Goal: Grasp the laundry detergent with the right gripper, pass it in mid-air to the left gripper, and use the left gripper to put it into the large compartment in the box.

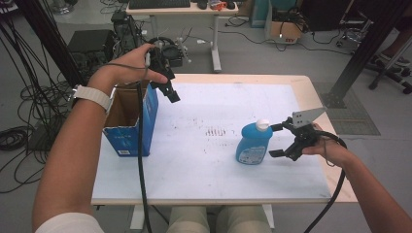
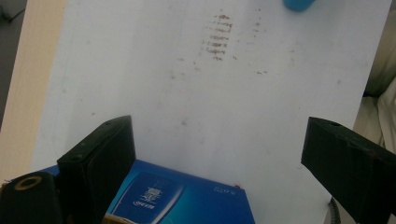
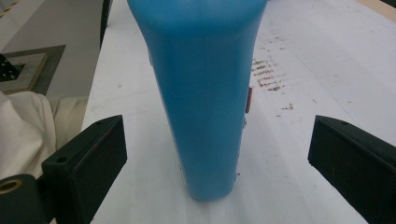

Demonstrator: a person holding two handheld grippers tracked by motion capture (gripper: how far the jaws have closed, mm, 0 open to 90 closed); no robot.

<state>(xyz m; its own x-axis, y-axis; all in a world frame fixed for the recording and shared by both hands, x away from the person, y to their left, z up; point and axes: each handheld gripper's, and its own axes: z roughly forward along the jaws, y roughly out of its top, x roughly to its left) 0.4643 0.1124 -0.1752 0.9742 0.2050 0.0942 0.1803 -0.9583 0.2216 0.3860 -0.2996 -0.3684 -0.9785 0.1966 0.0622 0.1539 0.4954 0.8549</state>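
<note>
Trouble would likely come from the tall blue bottle [image 1: 254, 143], standing right of centre on the table [image 1: 209, 184]: a jaw clipping it off-centre could tip it. On the left, the left gripper [image 1: 171, 93] hangs wide open, empty, above one open blue box [image 1: 132, 121]. On the right, the right gripper [image 1: 278, 141] gapes beside one bottle, not touching.

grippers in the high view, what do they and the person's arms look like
Both are black two-fingered tools. The left gripper trails a black cable down past the table edge; the right gripper carries a grey three-cornered plate on top and a looping black cable. Their fingers are blocky black pads. The left wrist wears a white watch band, with a white short sleeve above.
</note>
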